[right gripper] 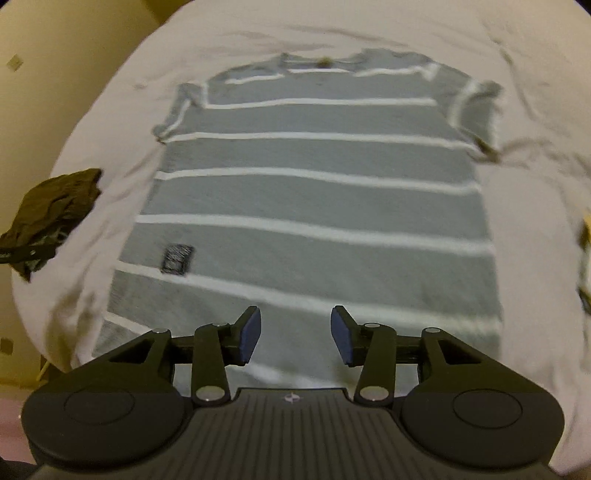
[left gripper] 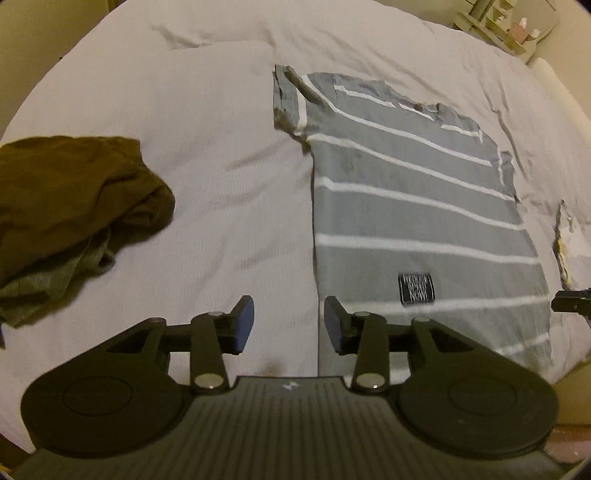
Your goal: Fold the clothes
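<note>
A grey T-shirt with white stripes lies flat on the white bed, collar away from me, a black label near its hem. My left gripper hovers open over the shirt's left side edge near the hem, nothing between its fingers. My right gripper hangs open above the hem's middle, also empty. The right gripper's tip shows at the right edge of the left wrist view.
A crumpled dark brown garment over a grey one lies at the bed's left. White bedding spreads around the shirt. A small white and yellow item sits right of the shirt. Shelving stands beyond the bed.
</note>
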The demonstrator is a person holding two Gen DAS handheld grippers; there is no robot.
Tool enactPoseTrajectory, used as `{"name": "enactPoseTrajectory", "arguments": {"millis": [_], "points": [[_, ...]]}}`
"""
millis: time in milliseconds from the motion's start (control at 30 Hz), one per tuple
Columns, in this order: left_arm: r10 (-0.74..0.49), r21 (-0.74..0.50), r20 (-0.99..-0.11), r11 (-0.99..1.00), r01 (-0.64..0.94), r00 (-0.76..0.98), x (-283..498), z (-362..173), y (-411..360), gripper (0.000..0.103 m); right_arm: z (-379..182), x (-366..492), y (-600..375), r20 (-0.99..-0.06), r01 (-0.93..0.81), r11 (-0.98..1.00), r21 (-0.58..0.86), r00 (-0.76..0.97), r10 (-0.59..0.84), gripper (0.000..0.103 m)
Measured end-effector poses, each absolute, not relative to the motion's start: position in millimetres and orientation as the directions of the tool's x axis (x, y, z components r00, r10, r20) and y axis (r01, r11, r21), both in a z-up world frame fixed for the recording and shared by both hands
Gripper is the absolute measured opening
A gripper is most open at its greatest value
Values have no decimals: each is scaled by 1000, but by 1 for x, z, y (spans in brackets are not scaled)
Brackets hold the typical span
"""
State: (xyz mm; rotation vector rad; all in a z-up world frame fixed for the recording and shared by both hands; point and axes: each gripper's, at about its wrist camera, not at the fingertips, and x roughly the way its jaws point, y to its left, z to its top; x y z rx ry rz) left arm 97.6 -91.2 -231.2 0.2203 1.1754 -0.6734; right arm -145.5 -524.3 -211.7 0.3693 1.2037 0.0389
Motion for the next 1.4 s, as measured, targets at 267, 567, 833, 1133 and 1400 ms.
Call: {"name": "enactPoseTrajectory", "arguments": {"millis": [267, 567, 833, 1133, 1400], "points": [[-404, -215, -880, 808, 549, 251, 129, -241, -130, 45, -217, -52, -520, -882, 93, 940, 328, 386, 270, 47], [-490, -301, -841, 775, 555, 229, 203, -272, -175, 45, -195, 47, -459, -882, 29, 964, 265, 413, 229, 47], [-530, -345, -831, 729, 590, 169, 259, -298, -195, 45, -204, 112, -423, -909, 35, 981, 190, 384, 162, 49], [-517, -386, -840, 782, 490, 163, 303, -335, -222, 40, -224, 137, -418, -930, 13, 986, 168, 332, 155, 54], [-486, -373, -840, 841, 393, 242, 298, -336, -211, 1, -239, 105, -453, -942, 108, 978, 181, 304, 141, 54]]}}
